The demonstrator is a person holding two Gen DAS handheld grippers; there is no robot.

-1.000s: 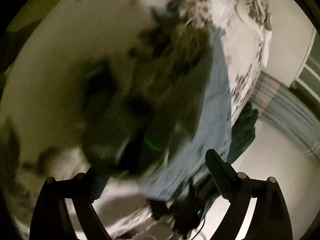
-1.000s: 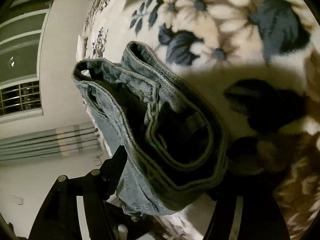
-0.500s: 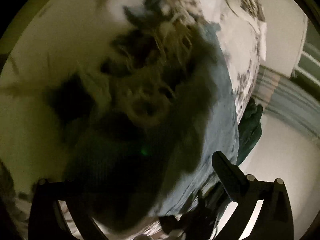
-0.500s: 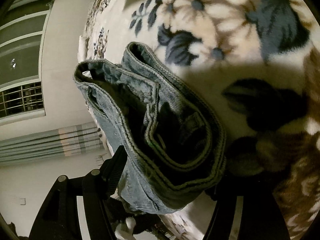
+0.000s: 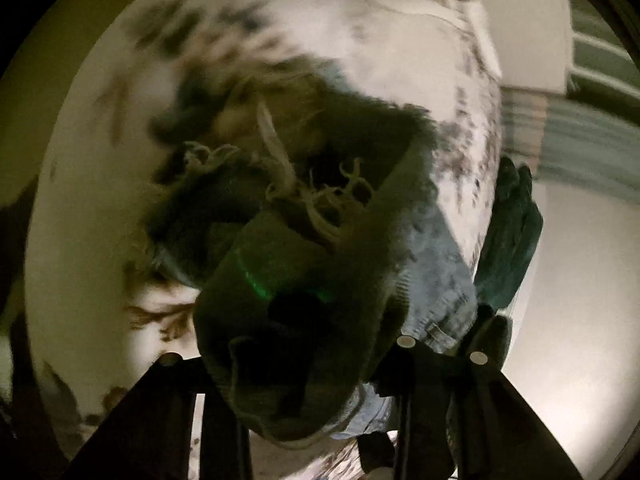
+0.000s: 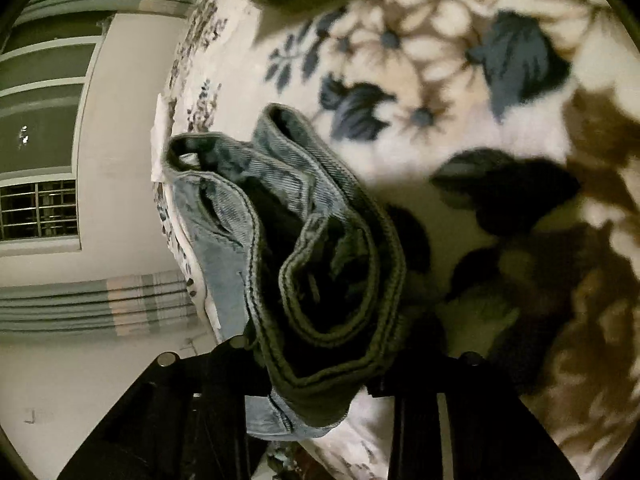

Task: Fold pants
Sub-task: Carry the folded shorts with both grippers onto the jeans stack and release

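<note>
Blue denim pants lie on a floral blanket [image 6: 420,80]. In the right wrist view the waistband [image 6: 320,280] bunches in thick folds, and my right gripper [image 6: 316,384] is shut on its near edge. In the left wrist view my left gripper [image 5: 304,364] is shut on a frayed leg end [image 5: 304,280] with loose white threads [image 5: 320,196], held in shadow. Lighter denim [image 5: 436,272] runs along the right, near the bed's edge.
The blanket [image 5: 400,60] covers a bed whose edge drops off on the right in the left wrist view. A dark green cloth [image 5: 516,232] hangs there. Striped curtains [image 6: 100,300], a barred window [image 6: 40,208] and pale floor lie beyond.
My left gripper has closed from open onto the frayed leg end, which now fills its view. My right gripper has stayed shut on the waistband, which shifted only slightly.
</note>
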